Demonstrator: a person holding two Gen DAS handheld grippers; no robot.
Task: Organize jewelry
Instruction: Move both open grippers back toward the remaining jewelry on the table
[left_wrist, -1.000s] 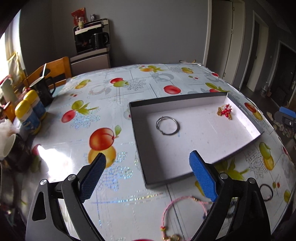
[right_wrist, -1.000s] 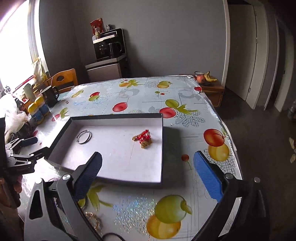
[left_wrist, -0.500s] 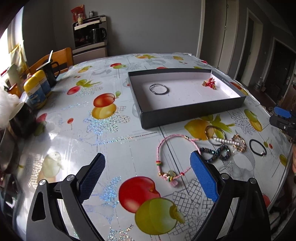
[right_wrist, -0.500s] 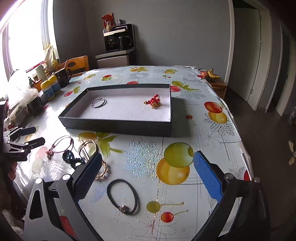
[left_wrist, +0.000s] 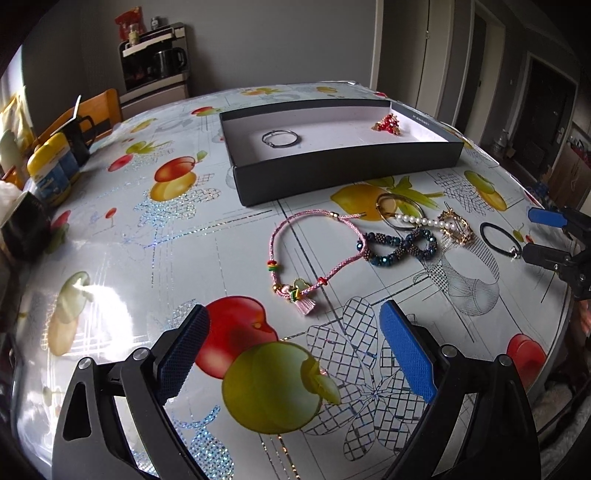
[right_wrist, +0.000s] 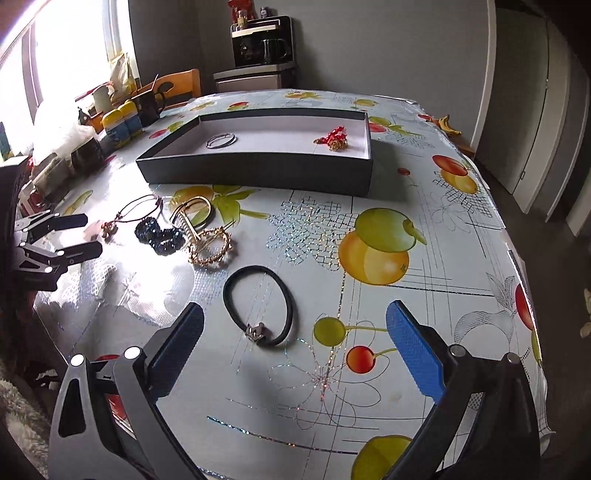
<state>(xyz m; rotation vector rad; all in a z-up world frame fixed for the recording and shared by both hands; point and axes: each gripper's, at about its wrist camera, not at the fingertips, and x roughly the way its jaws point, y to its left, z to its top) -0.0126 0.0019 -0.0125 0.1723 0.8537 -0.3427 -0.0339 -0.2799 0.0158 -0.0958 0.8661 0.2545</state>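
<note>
A shallow dark box (left_wrist: 347, 173) (right_wrist: 258, 171) on the fruit-print table holds a silver ring bracelet (left_wrist: 280, 139) (right_wrist: 221, 140) and a red bead piece (left_wrist: 387, 123) (right_wrist: 332, 139). In front of it lie a pink cord bracelet (left_wrist: 314, 254), a dark beaded bracelet (left_wrist: 397, 246) (right_wrist: 159, 233), a pearl strand (left_wrist: 417, 220), a gold bracelet (left_wrist: 456, 229) (right_wrist: 209, 246) and a black hair tie (left_wrist: 500, 240) (right_wrist: 258, 306). My left gripper (left_wrist: 293, 350) is open and empty, just short of the pink bracelet. My right gripper (right_wrist: 295, 350) is open and empty, straddling the hair tie.
Yellow-lidded jars (left_wrist: 51, 170) (right_wrist: 120, 123), a black mug (left_wrist: 79, 138) and other cups stand along the table's left side by a wooden chair (left_wrist: 94, 110). The table edge (right_wrist: 517, 258) drops off at the right. Bananas (right_wrist: 448, 123) lie beyond the far corner.
Both grippers have pulled back from over the box toward the table's near edge, bringing the loose jewelry into view. Both stay open and empty.
</note>
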